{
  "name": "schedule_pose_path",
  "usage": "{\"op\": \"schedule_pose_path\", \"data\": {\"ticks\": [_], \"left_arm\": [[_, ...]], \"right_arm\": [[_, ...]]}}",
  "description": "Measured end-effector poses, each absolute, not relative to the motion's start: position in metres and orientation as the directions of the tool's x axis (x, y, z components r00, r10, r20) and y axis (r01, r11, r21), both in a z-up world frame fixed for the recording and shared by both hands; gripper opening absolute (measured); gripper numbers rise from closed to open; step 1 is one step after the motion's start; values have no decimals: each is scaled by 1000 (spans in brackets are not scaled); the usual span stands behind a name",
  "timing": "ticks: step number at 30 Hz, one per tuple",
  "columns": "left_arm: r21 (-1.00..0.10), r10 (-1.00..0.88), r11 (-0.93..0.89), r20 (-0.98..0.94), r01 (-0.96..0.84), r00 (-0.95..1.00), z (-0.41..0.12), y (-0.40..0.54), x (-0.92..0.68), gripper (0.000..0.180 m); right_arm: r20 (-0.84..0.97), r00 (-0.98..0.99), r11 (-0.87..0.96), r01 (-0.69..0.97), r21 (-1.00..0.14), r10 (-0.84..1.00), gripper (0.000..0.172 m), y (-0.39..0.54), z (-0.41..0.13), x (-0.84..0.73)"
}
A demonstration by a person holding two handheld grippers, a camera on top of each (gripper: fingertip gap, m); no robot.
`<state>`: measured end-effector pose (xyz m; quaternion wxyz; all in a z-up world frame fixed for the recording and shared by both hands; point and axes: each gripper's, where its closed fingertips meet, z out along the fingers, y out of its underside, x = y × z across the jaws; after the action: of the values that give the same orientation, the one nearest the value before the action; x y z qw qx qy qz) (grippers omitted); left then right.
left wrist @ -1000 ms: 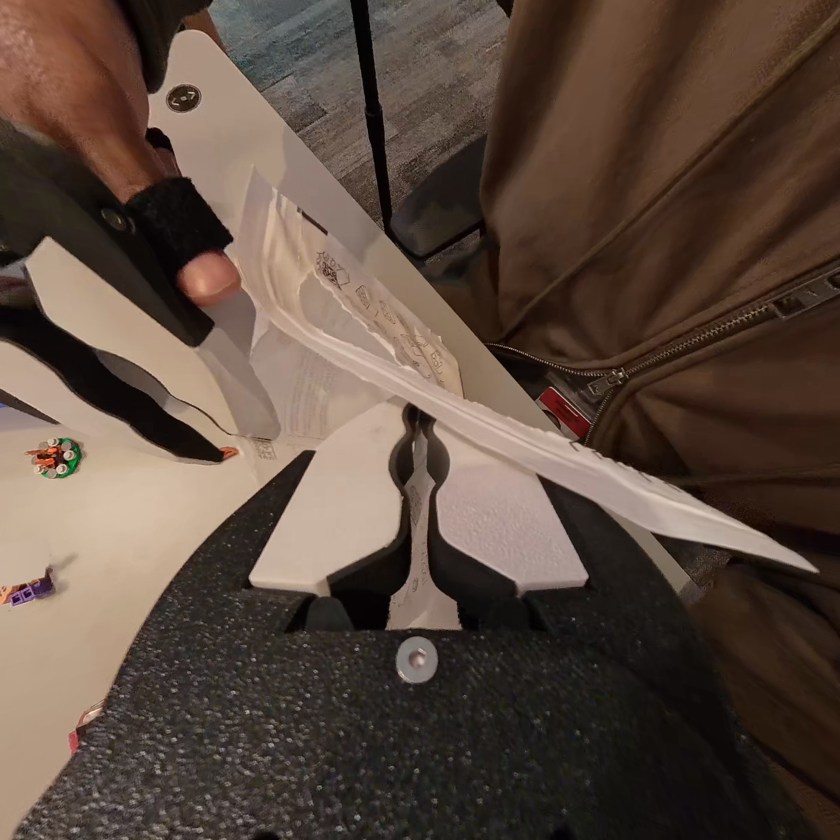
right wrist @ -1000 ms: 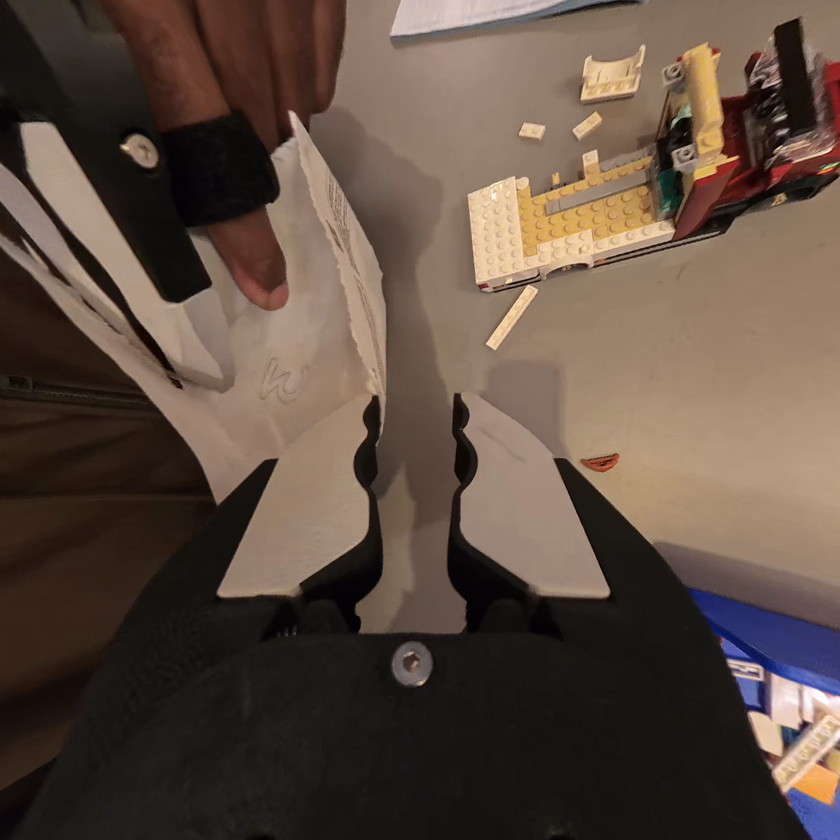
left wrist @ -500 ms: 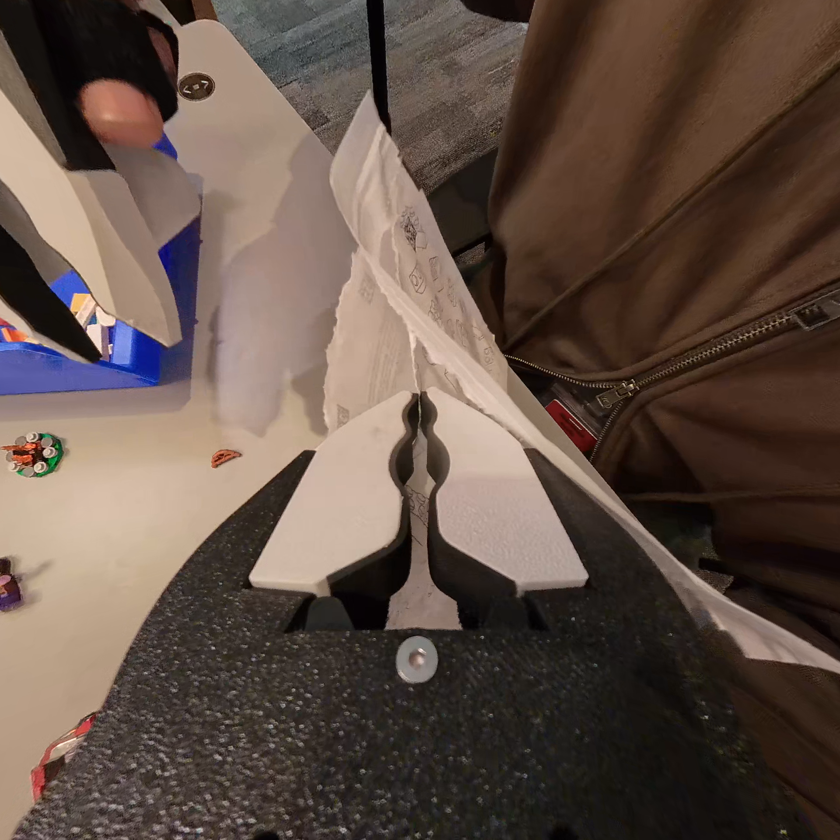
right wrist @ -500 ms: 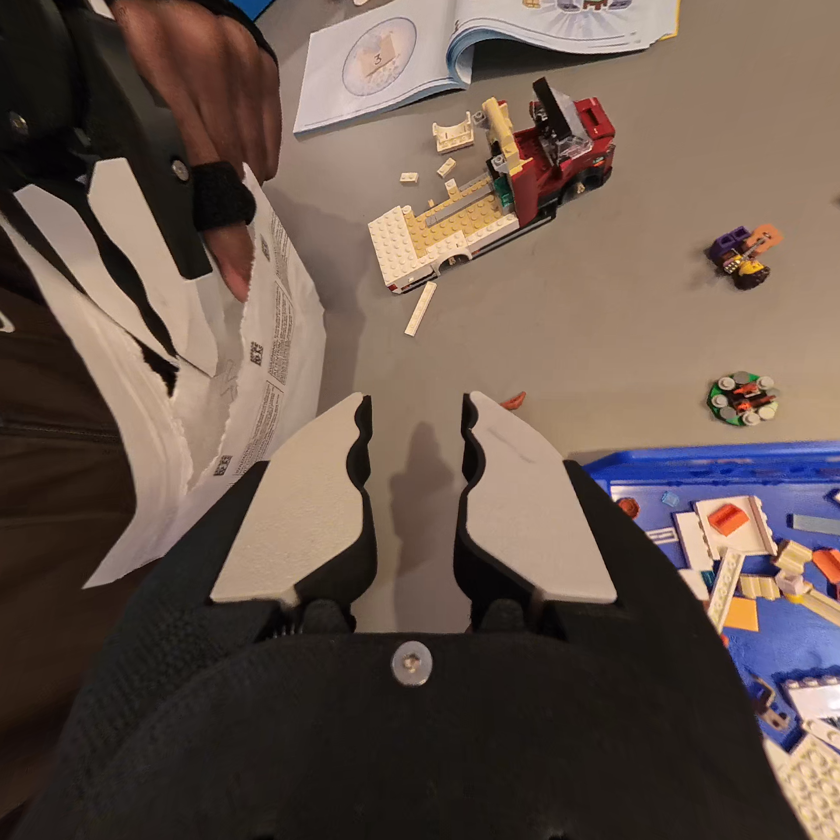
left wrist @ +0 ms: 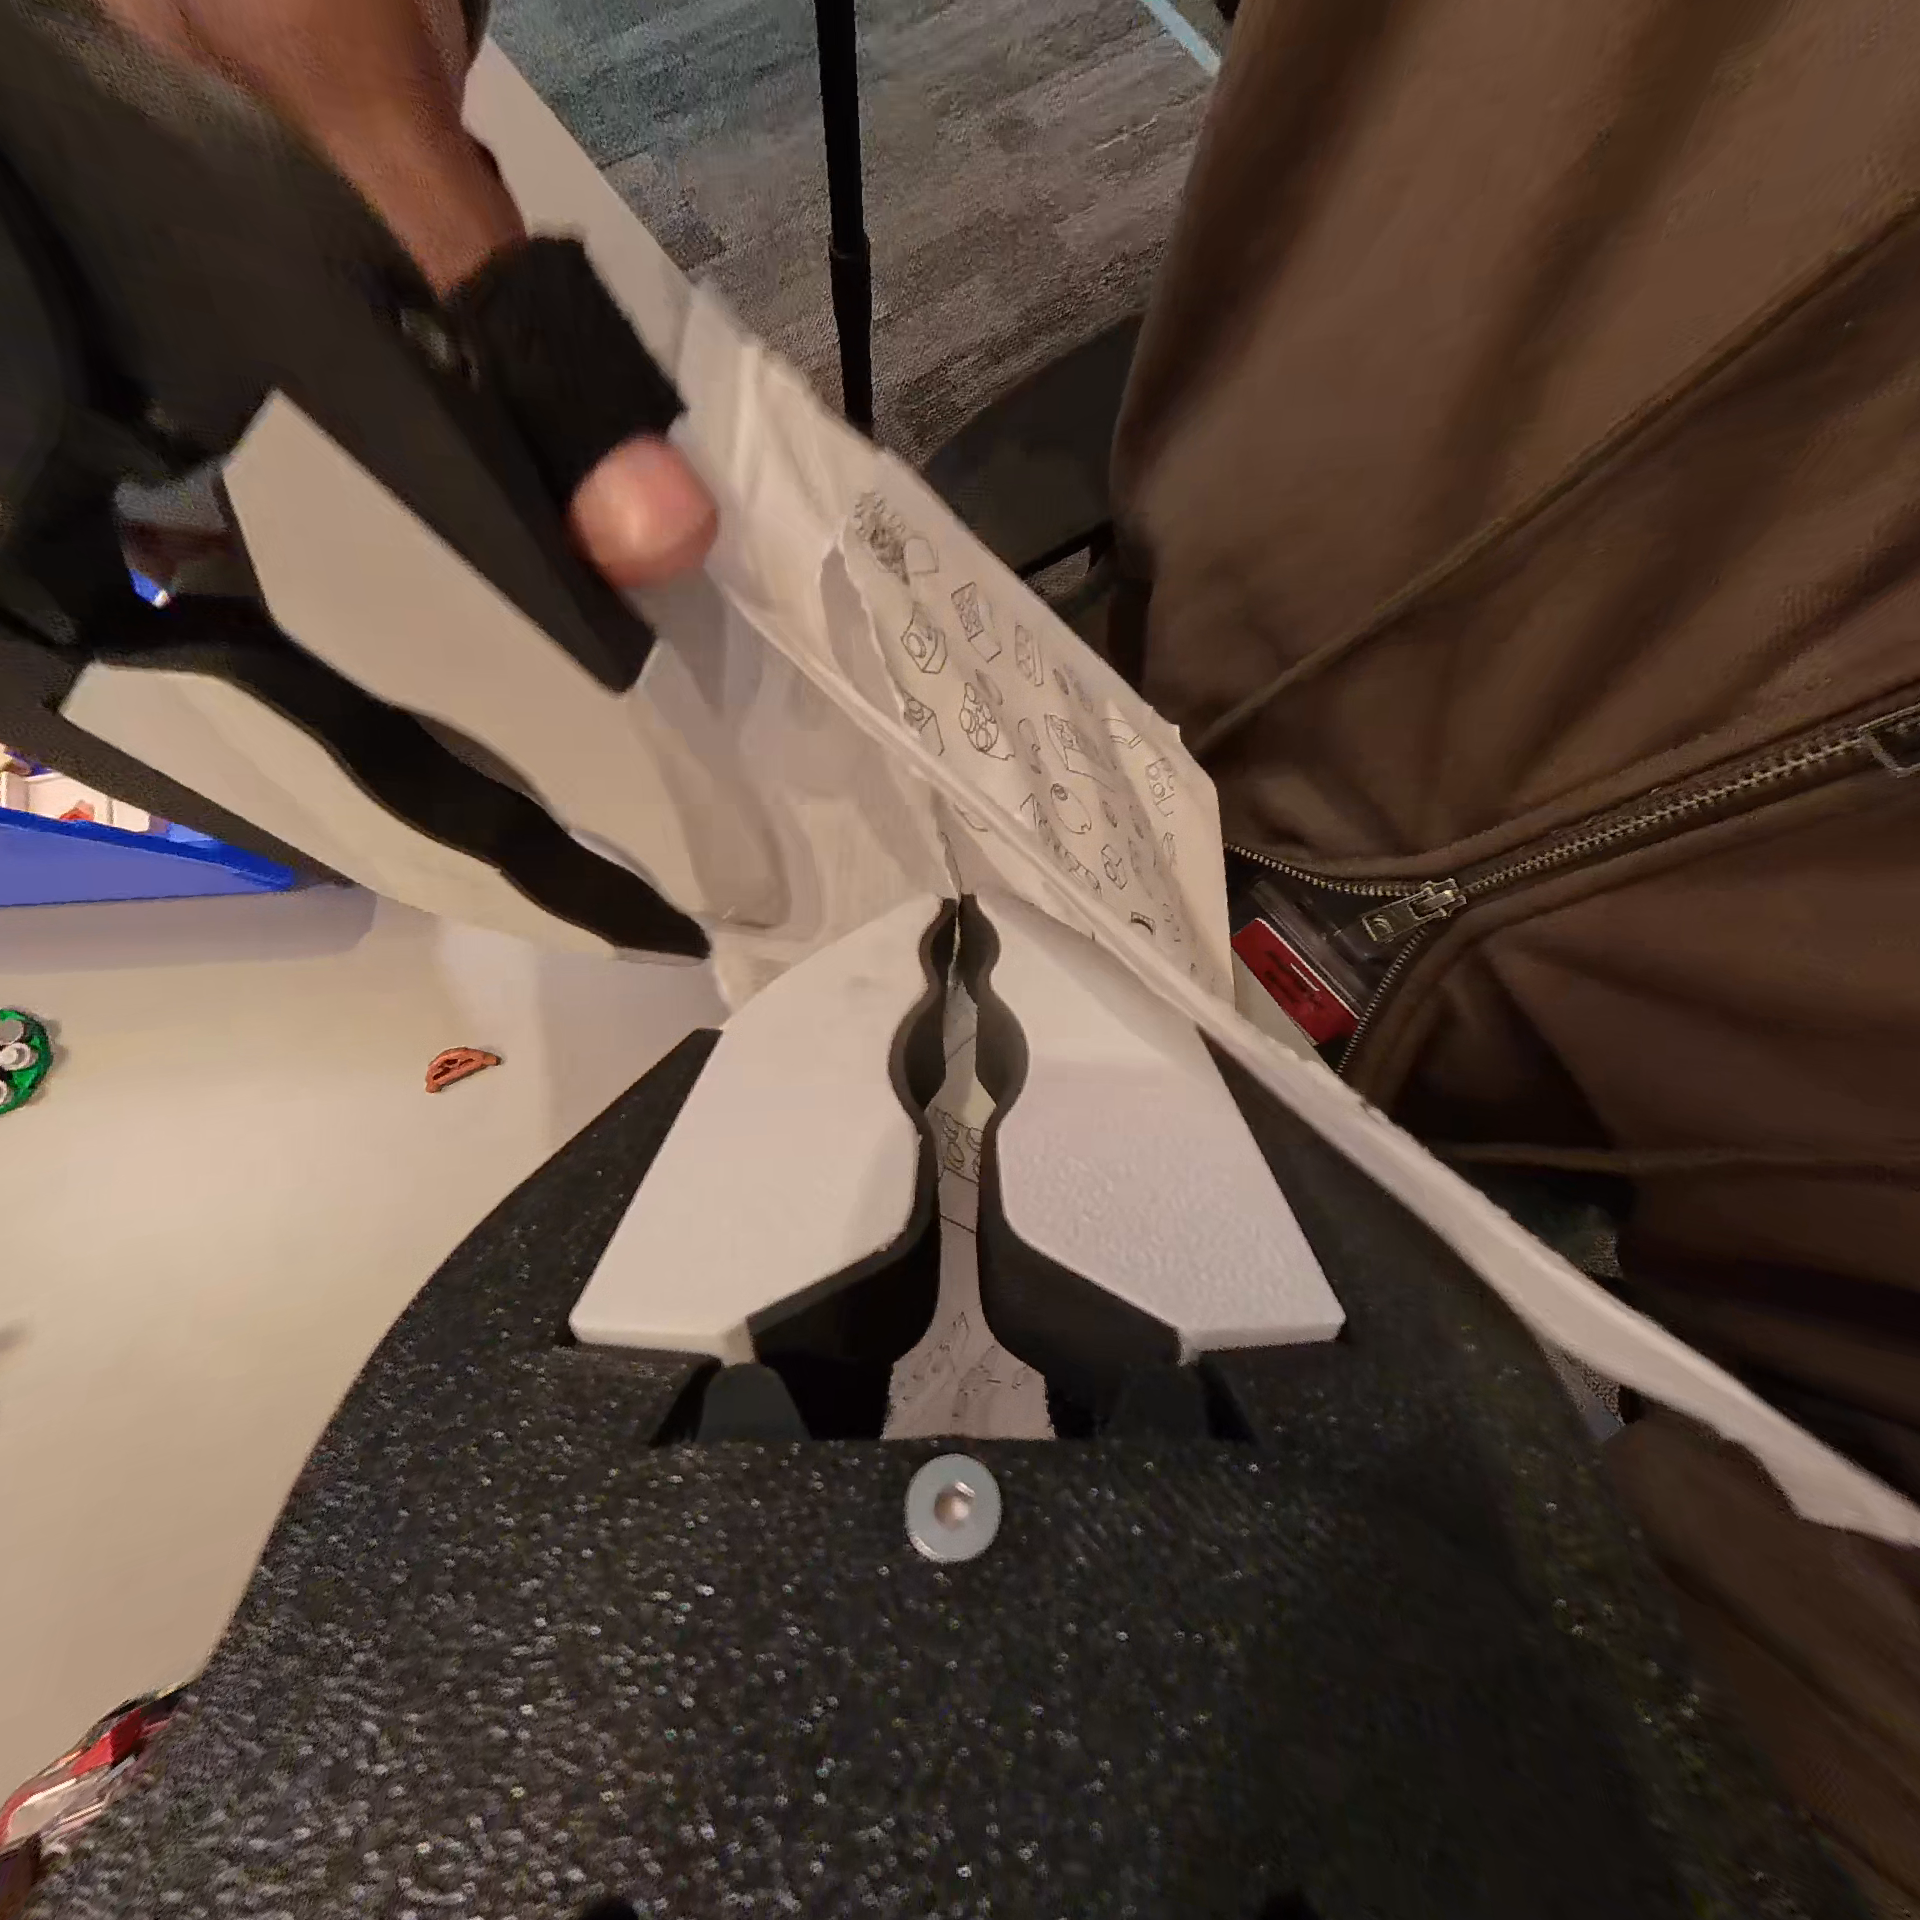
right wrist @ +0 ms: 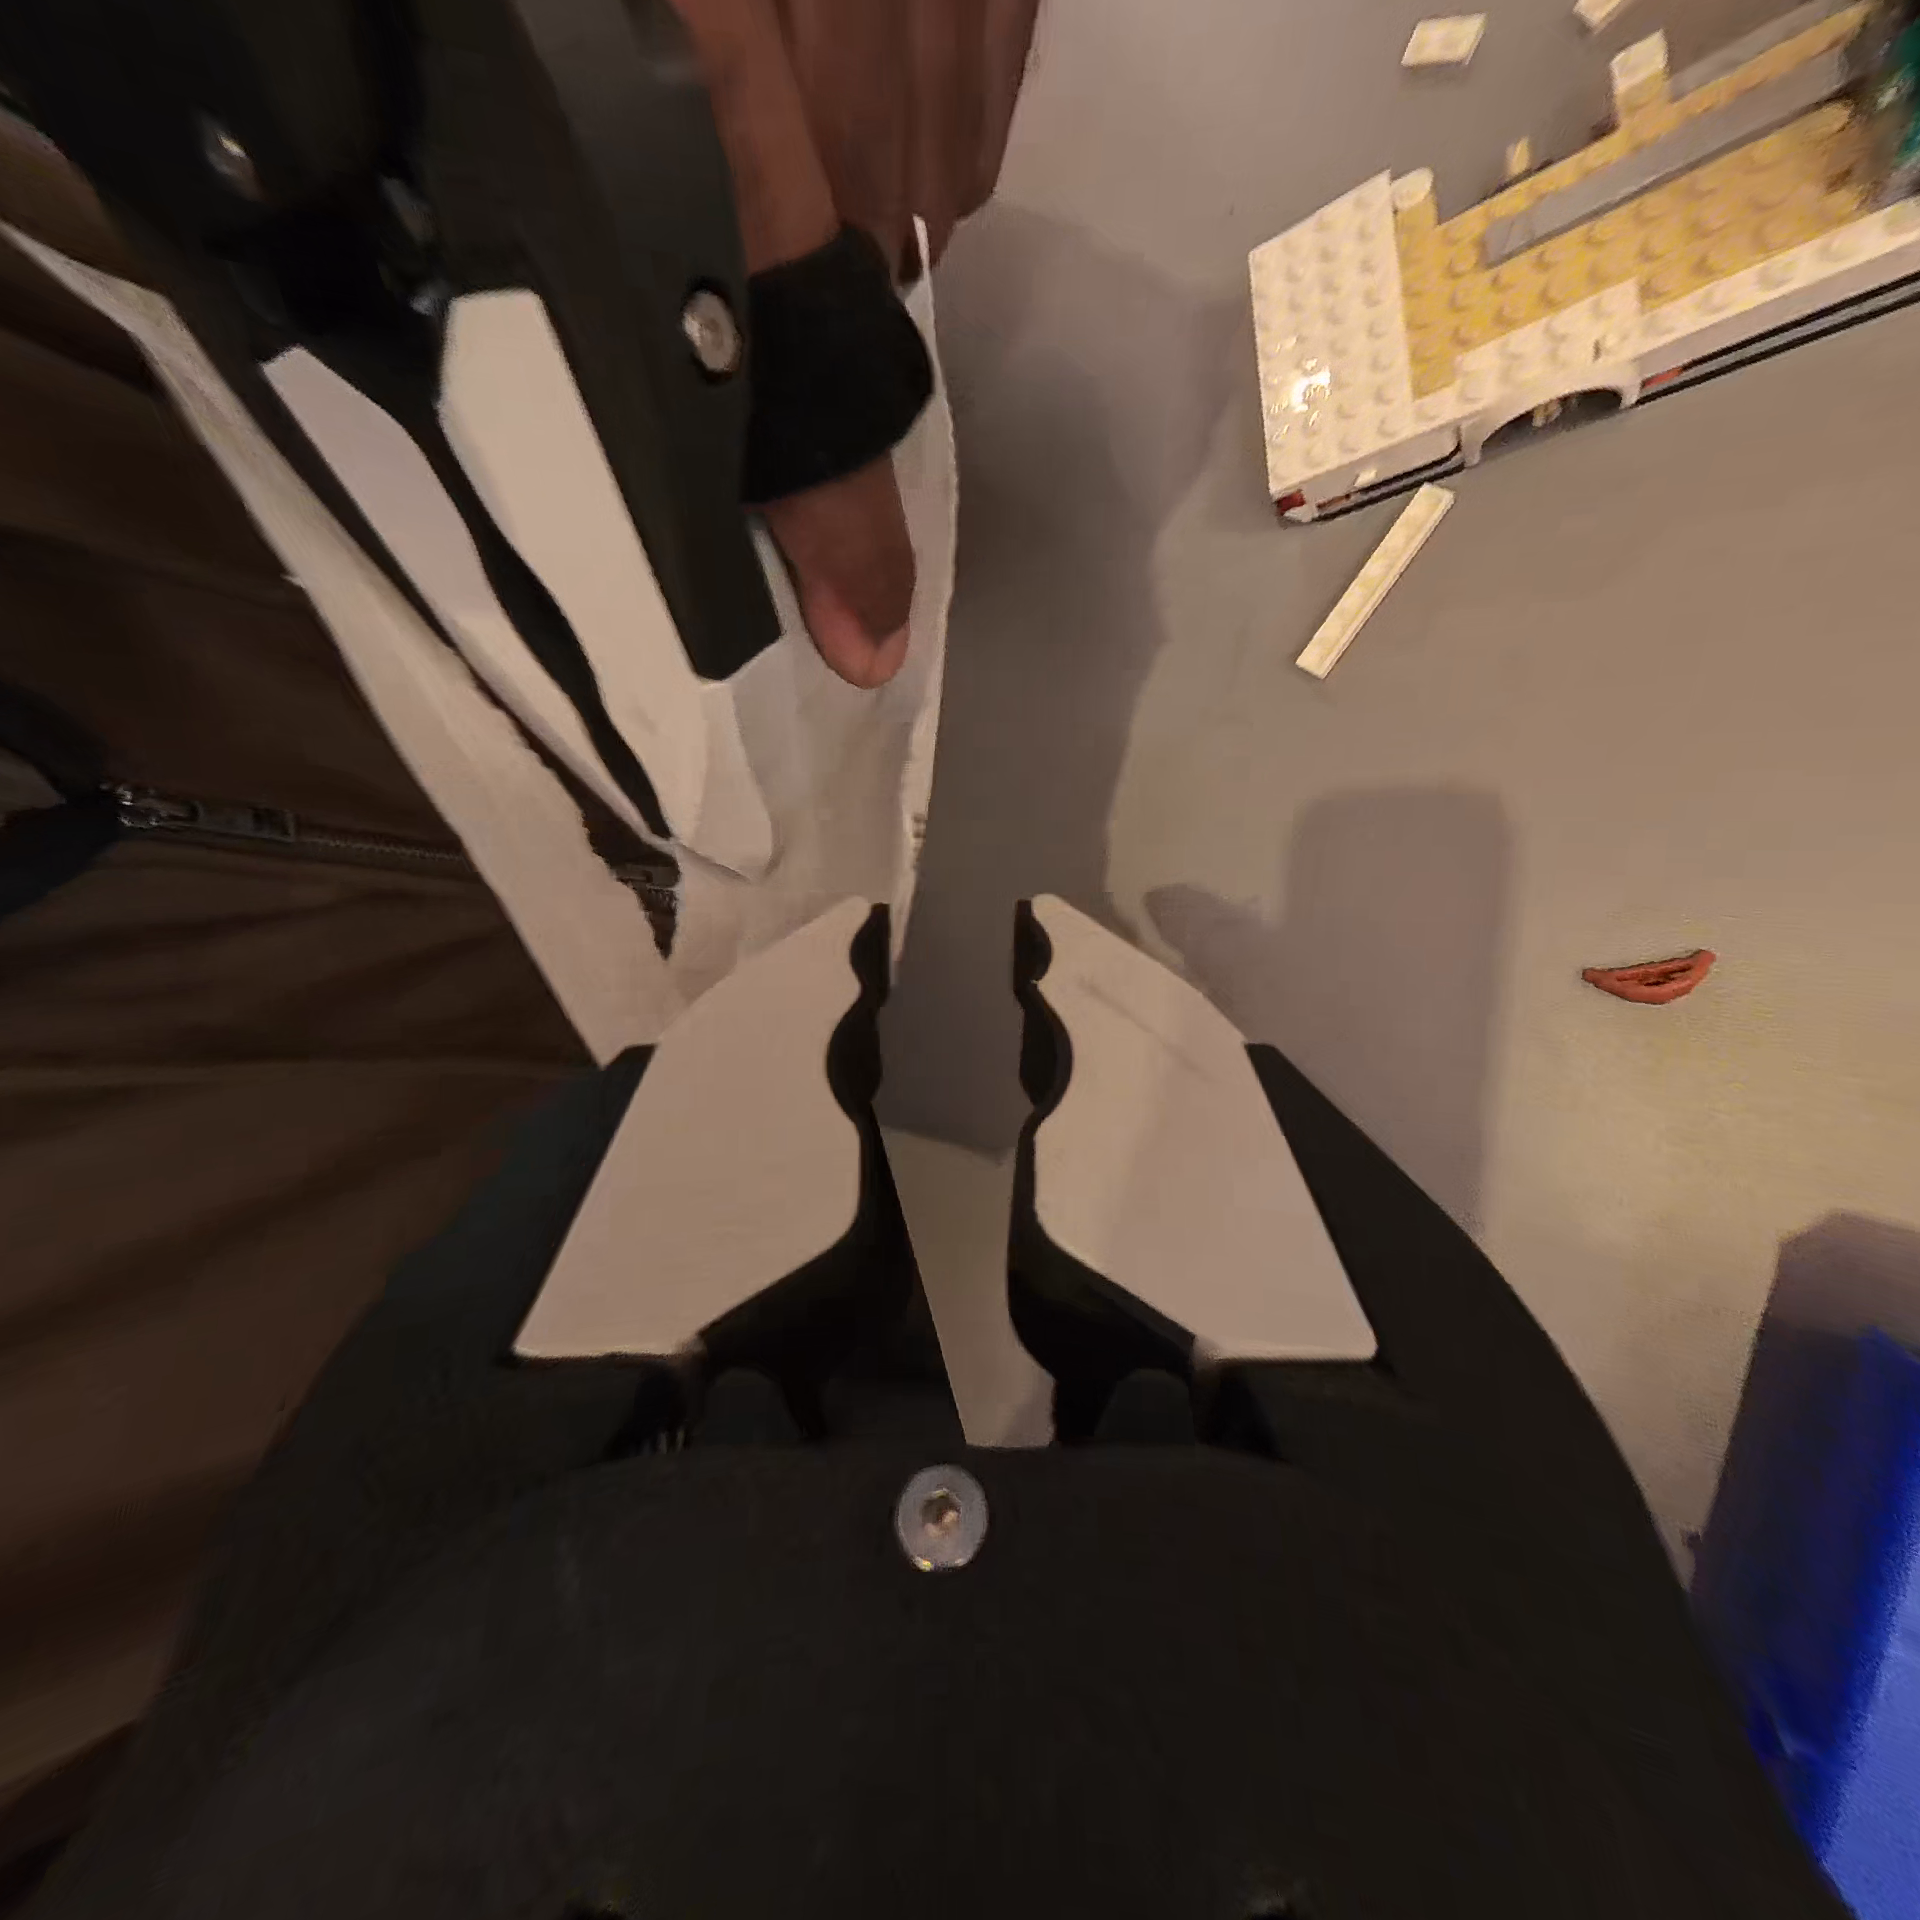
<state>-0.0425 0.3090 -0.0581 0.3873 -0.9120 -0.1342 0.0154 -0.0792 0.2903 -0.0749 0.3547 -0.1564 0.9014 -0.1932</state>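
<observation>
The left gripper (left wrist: 958,914) has its 2 fingers pinched together on the white paper bag (left wrist: 997,727), a thin layer of the printed paper running down between the pads, so the bag is firmly in its grip. Taking that bag as the landmark, its torn top edge runs as a long slanted line from up beside the person's brown jacket (left wrist: 1507,520) down past the left gripper's body, with one loose flap standing up on the table side. The right gripper (right wrist: 953,925) comes in at that flap from the table side, its fingers parted with a clear gap between them; the flap's edge (right wrist: 930,623) stands just ahead of and slightly to the inner side of its left fingertip (right wrist: 790,1039), and nothing is pressed between the pads, only grey tabletop (right wrist: 1455,831) shows through the gap. So the flap lies forward and a little left of the right gripper's opening, its long edge running roughly along the fingers, and the right gripper is the free one nearest to it. Farther from the bag, on the table, lie a small reddish-brown curved piece (right wrist: 1647,982), a loose cream strip (right wrist: 1371,582), a partly built white and tan brick base (right wrist: 1455,312), and a blue bin (right wrist: 1829,1558) at the near edge.
</observation>
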Motion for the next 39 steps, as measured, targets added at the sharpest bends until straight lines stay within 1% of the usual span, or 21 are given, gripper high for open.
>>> {"op": "schedule_pose_path", "data": {"ticks": [2,3,6,11,12,18,20,23,26,33,39], "left_arm": [[-719,252,-656,80,231,964,-57,309,-41,0],[-723,249,-651,84,231,965,-56,309,-40,0],[-744,224,-630,103,225,969,-53,309,-36,0],[-770,208,-597,121,224,971,-49,305,-35,0],[-771,212,-593,128,232,969,-50,304,-36,2],[-762,239,-593,141,260,961,-55,299,-41,1],[-754,258,-599,138,270,956,-57,297,-43,5],[-742,284,-606,134,286,949,-60,294,-46,18],[-737,306,-606,133,300,943,-61,293,-49,28],[-733,358,-593,132,335,924,-59,286,-55,39],[-737,379,-584,123,340,917,-54,286,-57,48]], "right_arm": [[-572,-705,880,-160,-447,-419,1,289,-84,-83],[-568,-709,881,-163,-445,-418,0,288,-87,-86],[-547,-725,879,-173,-445,-419,0,287,-94,-94],[-560,-730,883,-126,-452,-391,0,282,-97,-108],[-561,-729,882,-126,-453,-392,0,282,-97,-109],[-541,-720,867,-172,-468,-435,0,284,-99,-106],[-536,-714,860,-186,-475,-451,0,285,-97,-105],[-528,-709,853,-203,-481,-467,0,288,-96,-103],[-515,-715,851,-217,-479,-472,0,290,-96,-103],[-472,-739,845,-250,-473,-482,0,293,-95,-102],[-371,-771,825,-335,-455,-518,0,296,-99,-100]]}}
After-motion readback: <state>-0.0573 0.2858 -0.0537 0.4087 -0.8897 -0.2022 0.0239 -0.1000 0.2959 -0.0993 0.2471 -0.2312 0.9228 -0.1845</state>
